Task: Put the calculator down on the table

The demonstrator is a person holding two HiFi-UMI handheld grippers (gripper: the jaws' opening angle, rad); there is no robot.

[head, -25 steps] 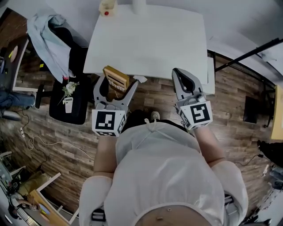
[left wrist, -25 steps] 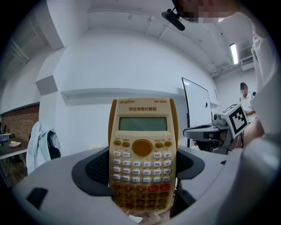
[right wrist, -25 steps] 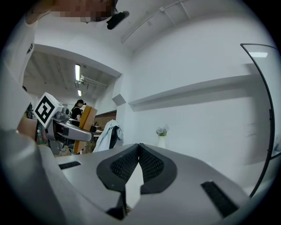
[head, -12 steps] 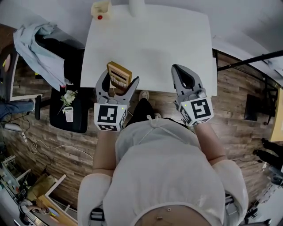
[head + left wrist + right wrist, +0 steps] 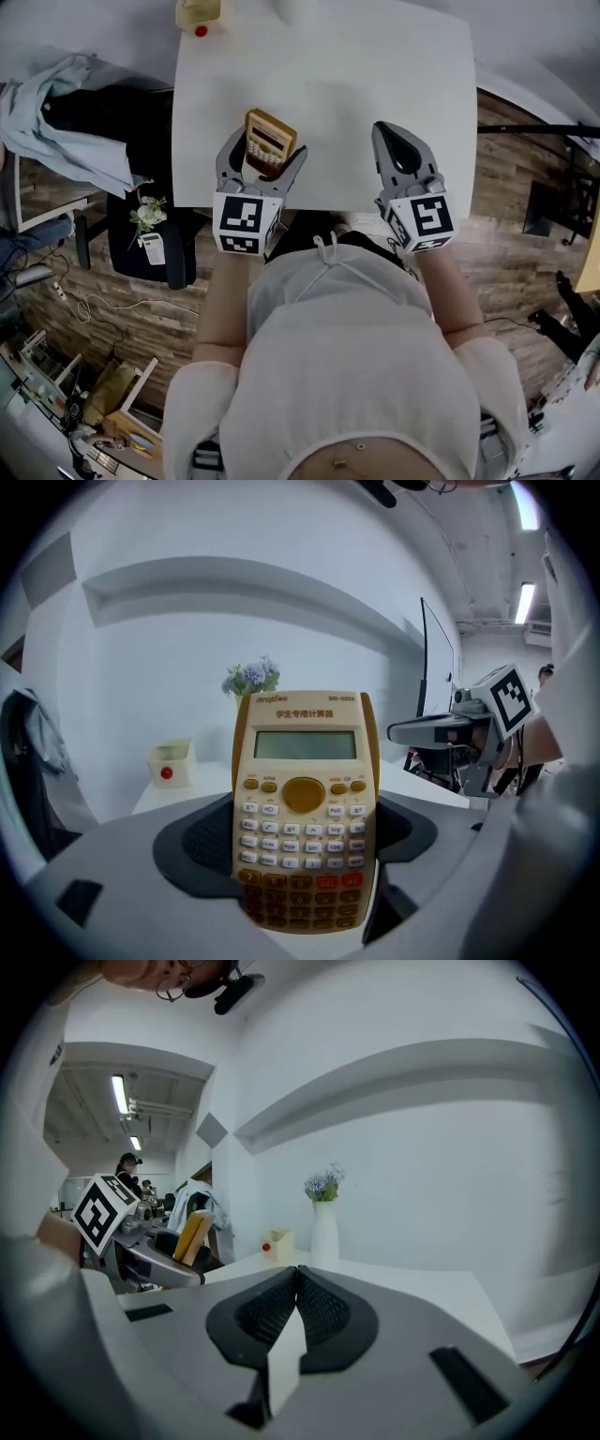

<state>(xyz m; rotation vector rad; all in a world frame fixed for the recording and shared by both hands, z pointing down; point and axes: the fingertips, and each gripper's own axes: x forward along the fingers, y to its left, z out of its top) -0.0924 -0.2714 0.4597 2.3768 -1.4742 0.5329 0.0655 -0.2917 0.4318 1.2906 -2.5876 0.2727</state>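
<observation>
- The left hand-held gripper (image 5: 263,152) pinches the calculator (image 5: 268,142). In the left gripper view, the jaws press on the two long edges of the calculator (image 5: 305,799) at its lower key rows.
- The display end projects beyond the jaws with the key face turned toward the gripper camera. Gripping the lower part leaves the upper part free, which probably lets that end meet a surface first.
- In the head view, the calculator sits over the near left part of the white tabletop (image 5: 356,84), just inside the near edge. Contact between calculator and tabletop cannot be confirmed from any view, and the item appears to be carried above the surface.
- The right hand-held gripper (image 5: 388,137) is pressed together with nothing between its jaws. The right gripper view shows the two ribbed pads (image 5: 323,1314) meeting at the tips.
- This gripper hangs over the near right part of the tabletop, well apart from the calculator. It likely keeps out of the working area, since the task needs one gripper only.
- A small box with a red button (image 5: 197,13) stands at the far left corner, well clear of the drop zone.
- Task status, by judgement: transport is nearly complete, and lowering and release are not yet done.
</observation>
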